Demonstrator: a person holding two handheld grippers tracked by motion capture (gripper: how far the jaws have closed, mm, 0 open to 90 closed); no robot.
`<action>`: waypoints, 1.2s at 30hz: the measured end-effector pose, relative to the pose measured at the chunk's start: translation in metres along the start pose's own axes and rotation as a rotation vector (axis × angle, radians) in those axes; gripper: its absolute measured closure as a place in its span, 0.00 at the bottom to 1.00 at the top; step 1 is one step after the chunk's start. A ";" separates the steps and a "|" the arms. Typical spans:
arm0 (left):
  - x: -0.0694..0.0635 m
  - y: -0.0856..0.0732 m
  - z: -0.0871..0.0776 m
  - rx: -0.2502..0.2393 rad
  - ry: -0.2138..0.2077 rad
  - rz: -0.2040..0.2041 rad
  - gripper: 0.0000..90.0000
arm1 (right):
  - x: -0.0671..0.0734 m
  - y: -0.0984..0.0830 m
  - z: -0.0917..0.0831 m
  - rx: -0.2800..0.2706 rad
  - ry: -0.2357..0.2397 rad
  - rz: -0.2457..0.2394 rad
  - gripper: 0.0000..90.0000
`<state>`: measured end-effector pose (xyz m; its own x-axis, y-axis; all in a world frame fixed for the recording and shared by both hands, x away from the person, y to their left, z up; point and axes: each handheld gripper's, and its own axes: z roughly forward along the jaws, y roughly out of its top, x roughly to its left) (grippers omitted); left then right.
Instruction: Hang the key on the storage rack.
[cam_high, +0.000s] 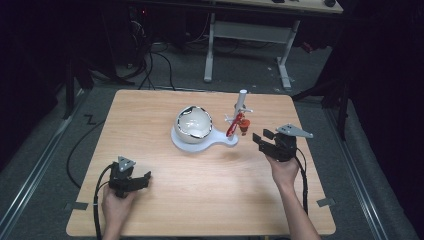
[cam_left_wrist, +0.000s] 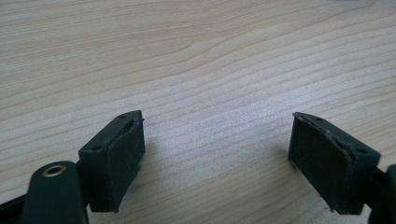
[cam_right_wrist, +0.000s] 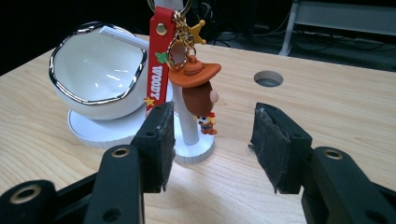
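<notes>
Nearest the person, the left claw (cam_high: 142, 180) rests low on the counter (cam_high: 200, 200) at its front left corner, jaws spread wide with only bare wood grain between the pads (cam_left_wrist: 123, 156). It is idle and well apart from the work, and I would leave it there.

Farther in, on the right side, the right claw (cam_high: 261, 137) stands open to a middling width and holds nothing; its two pads (cam_right_wrist: 161, 140) frame empty air just short of the keychain (cam_right_wrist: 194, 88). The keychain (a little cowboy figure in an orange hat, with a red strap (cam_right_wrist: 156, 70) beside it and a gold star above) hangs from the white stand (cam_high: 241, 107), whose round foot (cam_right_wrist: 194, 151) sits on the counter just beyond the left pad.

Judging from this, the step in hand is either a release just made or a fresh approach; I cannot tell which. To do it well, keep the claw level and centred on the figure rather than the strap, since the strap is thin and would slip sideways. Close on the hat or head, not the dangling ring, and mind the stand's post close behind: a pad catching it could tip the whole stand.

Beyond, the white bowl-shaped holder (cam_high: 194, 125) with its silvery rim sits on the same base, left of the post, clear of the approach.
</notes>
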<state>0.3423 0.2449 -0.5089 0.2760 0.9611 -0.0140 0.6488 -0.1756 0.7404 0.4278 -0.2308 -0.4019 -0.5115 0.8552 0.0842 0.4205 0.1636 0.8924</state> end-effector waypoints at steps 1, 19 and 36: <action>0.000 0.000 0.000 0.000 0.000 0.000 0.21 | 0.000 -0.001 -0.002 -0.002 -0.001 0.000 0.55; 0.000 0.000 0.000 0.001 0.000 0.000 0.21 | -0.010 -0.018 -0.019 -0.009 -0.010 0.034 0.56; 0.000 0.000 0.000 0.001 0.000 0.000 0.21 | -0.017 -0.032 -0.030 -0.011 -0.023 0.057 0.57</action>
<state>0.3423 0.2449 -0.5089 0.2758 0.9611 -0.0135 0.6493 -0.1759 0.7399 0.4000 -0.2655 -0.4186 -0.4695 0.8740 0.1251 0.4403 0.1090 0.8912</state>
